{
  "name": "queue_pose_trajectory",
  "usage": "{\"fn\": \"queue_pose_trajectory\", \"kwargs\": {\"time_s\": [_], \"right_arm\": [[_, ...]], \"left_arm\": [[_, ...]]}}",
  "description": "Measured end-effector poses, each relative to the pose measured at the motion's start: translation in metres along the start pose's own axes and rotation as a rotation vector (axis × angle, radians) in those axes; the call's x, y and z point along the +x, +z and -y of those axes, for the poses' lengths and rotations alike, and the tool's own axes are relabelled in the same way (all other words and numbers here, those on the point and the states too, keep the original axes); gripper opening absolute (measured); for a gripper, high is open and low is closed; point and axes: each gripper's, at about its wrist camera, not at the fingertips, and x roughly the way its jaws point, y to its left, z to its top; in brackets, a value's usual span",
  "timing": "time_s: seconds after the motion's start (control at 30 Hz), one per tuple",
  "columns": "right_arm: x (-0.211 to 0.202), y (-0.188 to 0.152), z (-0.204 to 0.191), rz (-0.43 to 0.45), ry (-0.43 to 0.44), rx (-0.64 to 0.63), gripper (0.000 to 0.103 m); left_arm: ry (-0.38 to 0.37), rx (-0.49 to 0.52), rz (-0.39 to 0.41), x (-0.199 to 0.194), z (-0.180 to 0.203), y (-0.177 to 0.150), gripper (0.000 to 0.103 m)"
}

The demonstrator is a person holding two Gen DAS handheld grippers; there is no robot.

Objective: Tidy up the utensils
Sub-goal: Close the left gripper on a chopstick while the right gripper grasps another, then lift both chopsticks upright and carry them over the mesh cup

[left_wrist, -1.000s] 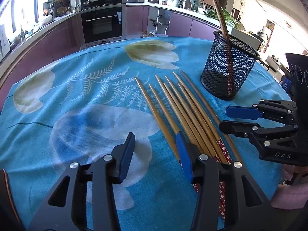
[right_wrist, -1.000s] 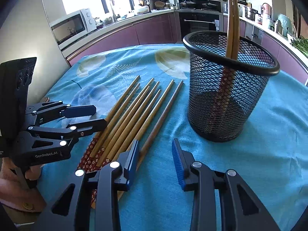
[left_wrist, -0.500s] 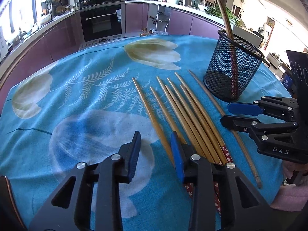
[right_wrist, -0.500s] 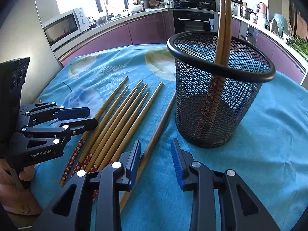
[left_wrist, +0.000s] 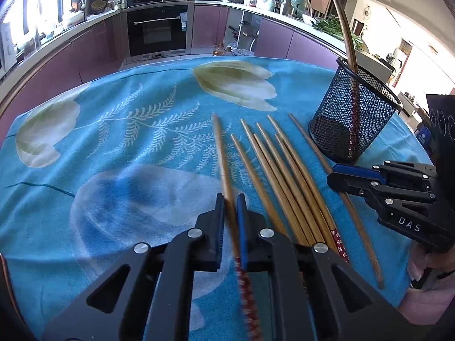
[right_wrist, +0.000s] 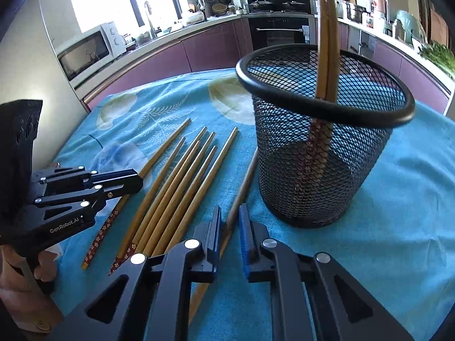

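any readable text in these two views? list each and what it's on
"DAS": white letters on the side of the right tool, seen in the left wrist view.
"GenRobot.AI": white letters on the side of the left tool, seen in the right wrist view.
Oven control panel markings: too small to read.
Microwave knob markings: too small to read.

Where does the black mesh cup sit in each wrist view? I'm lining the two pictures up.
Left wrist view: the black mesh cup stands at upper right, beyond the chopsticks on the table.
Right wrist view: it fills right of centre, close up.
Shared landmark: the built-in oven behind the table.
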Motion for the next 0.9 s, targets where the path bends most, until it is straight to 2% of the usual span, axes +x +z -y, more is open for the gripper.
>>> {"fn": "queue_pose_trajectory", "kwargs": {"time_s": [0.13,0.23,0.4,0.67,0.9], "right_arm": [[-0.006,-0.002,0.005,0.017,0.025,0.039,0.006],[-0.014,-0.002,0.005,0.038,0.055,0.038,0.006],[-0.017,-0.003,-0.007,0.026,0.093,-0.026,0.005],[-0.008,-0.005,-0.013,-0.027,0.083,-0.070,0.006],[0.001,-0.003,-0.017,-0.039,0.070,-0.078,0.008]], "left_arm": [[0.011,-0.037,0.027,-0.008,-0.005,-0.003,0.008],[-0.012,-0.043,0.041,-0.016,-0.006,-0.003,0.008],[-0.056,0.006,0.030,-0.019,0.007,-0.010,0.008],[-0.057,0.062,-0.016,-0.009,0.015,-0.016,0.008],[-0.058,0.072,-0.038,0.000,0.010,-0.006,0.009]]}}
